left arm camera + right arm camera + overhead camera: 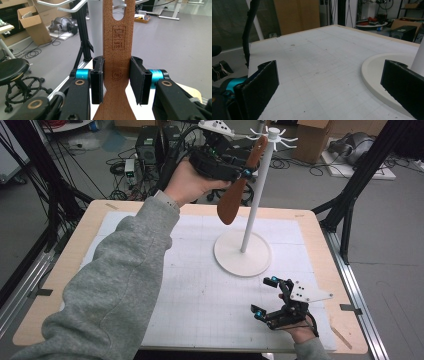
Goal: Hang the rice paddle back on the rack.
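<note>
Left arm, grey sleeve, reaches forward and up across the table (320,245); its hand (187,182) holds the left gripper (239,171) raised beside the top of the stand (256,202), roughly level, jaws pointing toward the pole. Right hand (300,332) rests low at the near right edge of the mat (200,285), its right gripper (264,296) near the stand's round base, jaws spread wide with nothing between them; the right gripper view shows bare mat in the gap. Left jaws are closed on the spatula (234,200), pads pressing both edges of its handle. Spatula: brown wood, flat, hanging tilted, blade down and left of the pole, upper end up among the stand's white hooks. In the left gripper view the spatula (117,62) shows a slot near its end, a stamped mark, and widens below the pads.
</note>
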